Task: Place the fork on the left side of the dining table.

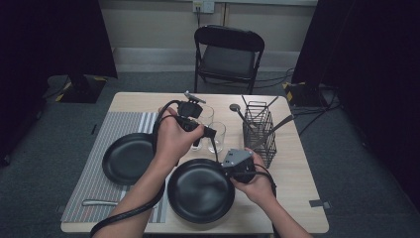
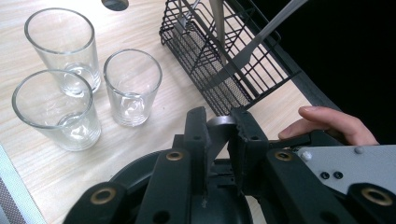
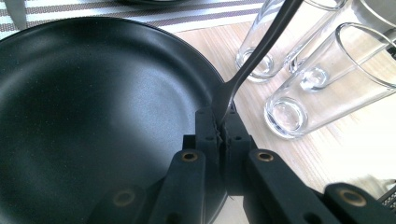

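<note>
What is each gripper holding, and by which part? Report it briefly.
One grey metal utensil, shared: the right gripper is shut on its widened end, and the left gripper grips its other end.

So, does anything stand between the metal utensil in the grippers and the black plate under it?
Nothing visible does. The right gripper holds the utensil just over the black plate at its rim, with bare plate below. The three glasses stand beside it, off the plate.

Light wooden table (image 1: 297, 198), striped placemat (image 1: 99, 163), black plate (image 1: 200, 191), three glasses (image 2: 132, 86), wire cutlery basket (image 1: 260, 134)
</note>
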`<action>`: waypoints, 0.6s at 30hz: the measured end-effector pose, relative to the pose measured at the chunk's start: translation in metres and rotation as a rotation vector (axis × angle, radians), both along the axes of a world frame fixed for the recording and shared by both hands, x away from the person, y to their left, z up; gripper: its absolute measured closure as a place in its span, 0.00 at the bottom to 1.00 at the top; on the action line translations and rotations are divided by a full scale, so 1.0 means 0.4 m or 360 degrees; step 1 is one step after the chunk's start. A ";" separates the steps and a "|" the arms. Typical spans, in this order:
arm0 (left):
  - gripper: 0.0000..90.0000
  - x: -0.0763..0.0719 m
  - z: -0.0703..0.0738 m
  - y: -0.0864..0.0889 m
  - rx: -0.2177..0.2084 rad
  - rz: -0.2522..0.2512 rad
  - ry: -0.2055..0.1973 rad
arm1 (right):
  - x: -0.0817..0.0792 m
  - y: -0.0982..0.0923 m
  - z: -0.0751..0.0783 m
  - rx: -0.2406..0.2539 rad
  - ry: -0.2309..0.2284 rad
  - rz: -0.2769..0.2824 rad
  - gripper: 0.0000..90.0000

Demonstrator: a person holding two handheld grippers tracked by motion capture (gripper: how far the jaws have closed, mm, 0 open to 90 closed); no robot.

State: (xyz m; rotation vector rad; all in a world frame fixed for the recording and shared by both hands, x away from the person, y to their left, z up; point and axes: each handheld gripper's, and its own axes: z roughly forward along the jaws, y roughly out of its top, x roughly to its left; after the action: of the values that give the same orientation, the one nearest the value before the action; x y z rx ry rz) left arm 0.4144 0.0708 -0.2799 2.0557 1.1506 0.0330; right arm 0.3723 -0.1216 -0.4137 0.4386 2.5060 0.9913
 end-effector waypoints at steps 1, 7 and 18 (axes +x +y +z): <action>0.86 0.000 0.000 0.001 0.0003 0.0001 0.0003 | -0.001 0.001 0.000 -0.0005 0.0004 0.0000 0.98; 0.86 0.000 0.000 0.005 0.0007 0.0005 0.0026 | -0.001 0.005 -0.002 -0.0012 -0.0001 0.0010 0.98; 0.86 0.004 -0.002 0.007 0.0003 0.0016 0.0039 | 0.001 0.005 -0.002 -0.0020 -0.0009 0.0024 0.98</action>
State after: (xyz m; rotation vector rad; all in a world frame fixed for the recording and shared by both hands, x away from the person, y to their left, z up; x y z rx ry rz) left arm 0.4160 0.0735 -0.2808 2.0576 1.1761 0.0138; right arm 0.3727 -0.1197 -0.4144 0.4129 2.5128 0.9805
